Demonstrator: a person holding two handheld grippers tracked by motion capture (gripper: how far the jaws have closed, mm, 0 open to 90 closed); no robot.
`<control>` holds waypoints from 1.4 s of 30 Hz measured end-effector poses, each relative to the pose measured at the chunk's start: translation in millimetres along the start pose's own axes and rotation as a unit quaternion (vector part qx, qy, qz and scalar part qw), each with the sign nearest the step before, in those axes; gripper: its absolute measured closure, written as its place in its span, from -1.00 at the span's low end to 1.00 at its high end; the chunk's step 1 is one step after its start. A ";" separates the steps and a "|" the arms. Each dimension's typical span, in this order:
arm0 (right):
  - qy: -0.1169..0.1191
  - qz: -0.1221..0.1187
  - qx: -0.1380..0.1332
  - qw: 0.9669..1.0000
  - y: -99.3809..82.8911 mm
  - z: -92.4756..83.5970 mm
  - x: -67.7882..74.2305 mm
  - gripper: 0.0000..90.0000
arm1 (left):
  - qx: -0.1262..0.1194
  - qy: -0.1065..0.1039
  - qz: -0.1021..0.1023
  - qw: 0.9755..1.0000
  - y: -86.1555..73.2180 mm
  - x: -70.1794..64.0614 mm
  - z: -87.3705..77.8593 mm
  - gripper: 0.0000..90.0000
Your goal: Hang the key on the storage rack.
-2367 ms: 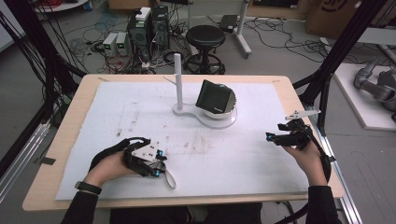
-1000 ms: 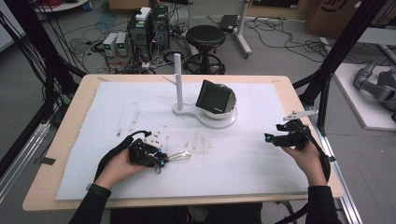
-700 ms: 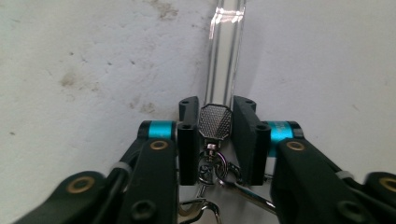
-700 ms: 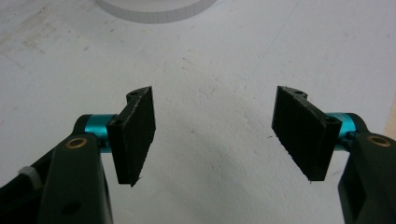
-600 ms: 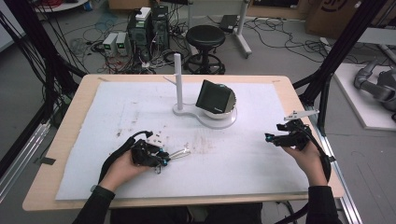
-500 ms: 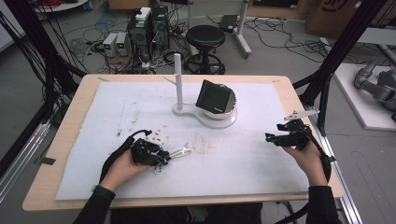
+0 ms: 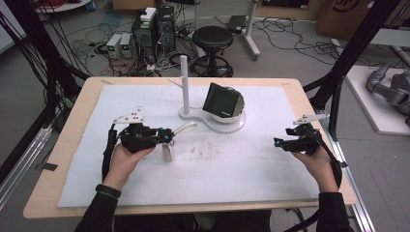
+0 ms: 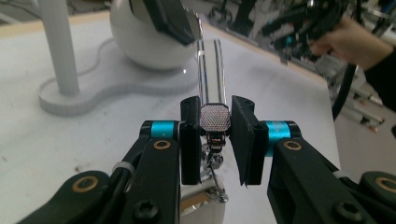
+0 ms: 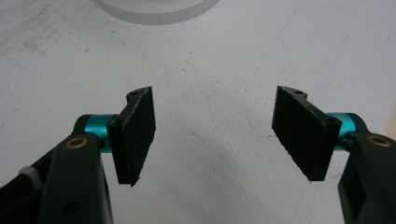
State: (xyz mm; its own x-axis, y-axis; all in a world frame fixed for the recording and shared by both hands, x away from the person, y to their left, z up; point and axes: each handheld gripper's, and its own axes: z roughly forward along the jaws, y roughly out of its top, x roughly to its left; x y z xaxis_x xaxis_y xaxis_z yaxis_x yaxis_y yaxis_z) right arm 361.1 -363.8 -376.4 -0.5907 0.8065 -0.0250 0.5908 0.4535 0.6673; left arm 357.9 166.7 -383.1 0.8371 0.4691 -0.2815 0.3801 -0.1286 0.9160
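Watch (image 8: 212,122) clamped at case in left gripper (image 8: 214,140); strap (image 7: 183,129) pointed toward stand (image 7: 183,77) at table's far edge. Right gripper (image 9: 212,135) held wide, empty.

Even, soft overhead light, no hard shadows. High view a bit soft, floor dimmer than the white worktop (image 7: 251,164). Left gripper view: foreground sharp, bkgd blurred, glare on the strap (image 8: 210,70). Right gripper view evenly lit, slightly grainy.

White stand (image 7: 211,119) with post (image 7: 184,79), dark screen (image 7: 222,102) mid-table; black stool (image 7: 212,37) behind.
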 end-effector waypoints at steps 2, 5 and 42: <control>0.001 0.000 0.000 1.000 -0.2 -0.1 -0.4 -0.31 | -0.030 -0.003 -0.010 1.000 3.1 2.1 -0.3 0.64; 0.001 0.002 0.000 1.000 -0.7 -0.4 -1.0 -0.31 | -0.057 0.003 -0.018 0.998 6.8 5.0 -0.4 0.64; 0.002 -0.002 0.001 1.000 -0.2 2.0 -0.3 -0.31 | -0.179 -0.033 -0.144 0.973 35.1 47.9 32.8 0.64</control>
State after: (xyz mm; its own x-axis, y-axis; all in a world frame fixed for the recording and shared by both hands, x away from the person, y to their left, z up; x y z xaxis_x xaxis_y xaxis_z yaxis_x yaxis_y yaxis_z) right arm 362.3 -363.3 -378.0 -0.5954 0.8031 -0.0243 0.5895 0.4572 0.6659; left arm 424.2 155.9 -373.8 0.7441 0.3823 -0.5478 0.4507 0.3180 0.8341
